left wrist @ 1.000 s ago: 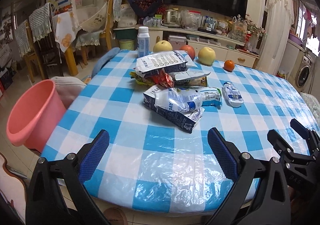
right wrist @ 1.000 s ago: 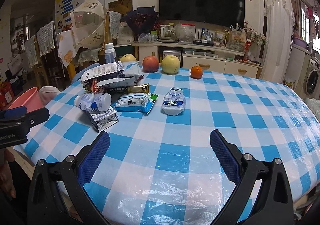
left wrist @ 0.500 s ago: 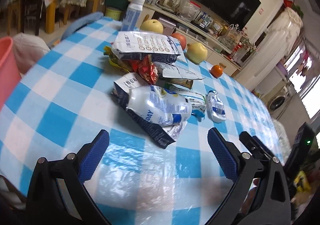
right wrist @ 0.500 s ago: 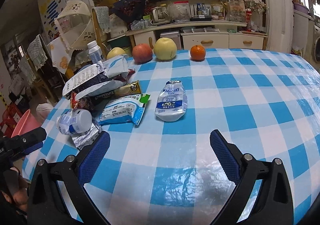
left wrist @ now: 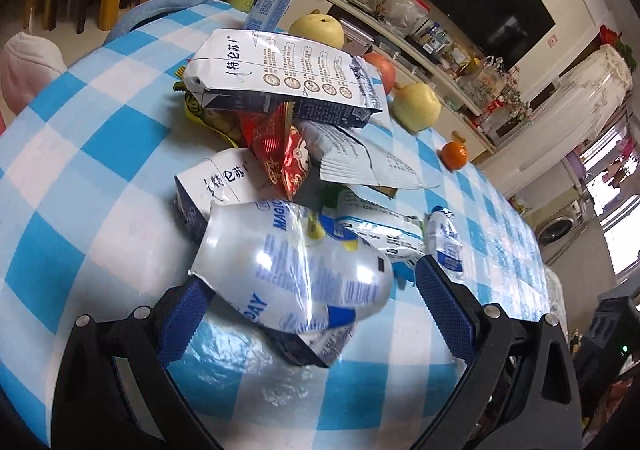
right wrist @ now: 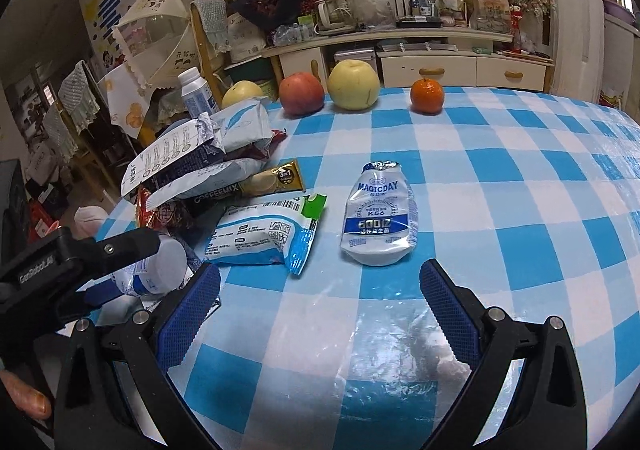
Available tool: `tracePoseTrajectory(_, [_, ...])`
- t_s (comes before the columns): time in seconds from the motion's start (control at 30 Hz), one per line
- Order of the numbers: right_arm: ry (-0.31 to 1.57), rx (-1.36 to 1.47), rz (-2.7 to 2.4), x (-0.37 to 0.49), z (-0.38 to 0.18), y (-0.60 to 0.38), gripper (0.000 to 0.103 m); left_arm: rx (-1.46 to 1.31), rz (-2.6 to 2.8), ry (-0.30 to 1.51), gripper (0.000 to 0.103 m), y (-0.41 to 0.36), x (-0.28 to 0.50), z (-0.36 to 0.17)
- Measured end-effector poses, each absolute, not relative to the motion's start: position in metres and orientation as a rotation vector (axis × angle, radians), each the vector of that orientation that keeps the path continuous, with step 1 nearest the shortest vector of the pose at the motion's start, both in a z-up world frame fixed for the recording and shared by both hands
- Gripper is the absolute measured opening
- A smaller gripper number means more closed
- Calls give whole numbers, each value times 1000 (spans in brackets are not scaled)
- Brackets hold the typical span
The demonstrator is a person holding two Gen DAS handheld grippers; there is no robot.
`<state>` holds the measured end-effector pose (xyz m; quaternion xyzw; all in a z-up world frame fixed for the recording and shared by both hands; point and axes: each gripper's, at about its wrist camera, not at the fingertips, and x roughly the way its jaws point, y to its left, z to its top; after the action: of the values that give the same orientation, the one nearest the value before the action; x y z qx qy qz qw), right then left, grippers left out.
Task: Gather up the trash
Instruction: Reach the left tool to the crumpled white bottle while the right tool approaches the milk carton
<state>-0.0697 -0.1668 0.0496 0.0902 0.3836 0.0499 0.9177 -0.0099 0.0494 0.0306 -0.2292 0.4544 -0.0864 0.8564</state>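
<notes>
Trash lies heaped on the checked table (left wrist: pixel 60 178), and in the left wrist view the pile has swelled over the last second — the left gripper (left wrist: pixel 308 290) has pushed in low from the table's edge. Its jaws are wide apart, and a crushed white bottle (left wrist: pixel 292 270) now sits between the pads (left wrist: pixel 182 314), lying on a torn dark pouch (left wrist: pixel 304 350). One pad seems to touch the bottle's torn end; the other stands clear. So the first pick looks lined up, not yet gripped.

From the right wrist, the table has also come nearer. The right gripper (right wrist: pixel 320 310) hangs wide open over bare cloth — nothing held — with a flattened bottle (right wrist: pixel 378 218) just ahead, centred between its jaws, and a blue-and-white wrapper (right wrist: pixel 264 234) beside that. The left gripper shows at the left edge, around its bottle.
</notes>
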Motion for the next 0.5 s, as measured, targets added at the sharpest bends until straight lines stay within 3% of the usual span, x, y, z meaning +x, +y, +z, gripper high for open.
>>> tracePoseTrajectory(0.5, [852,155,227,-65,38,-137,99,-466,-12,1017,99,124,-13,18])
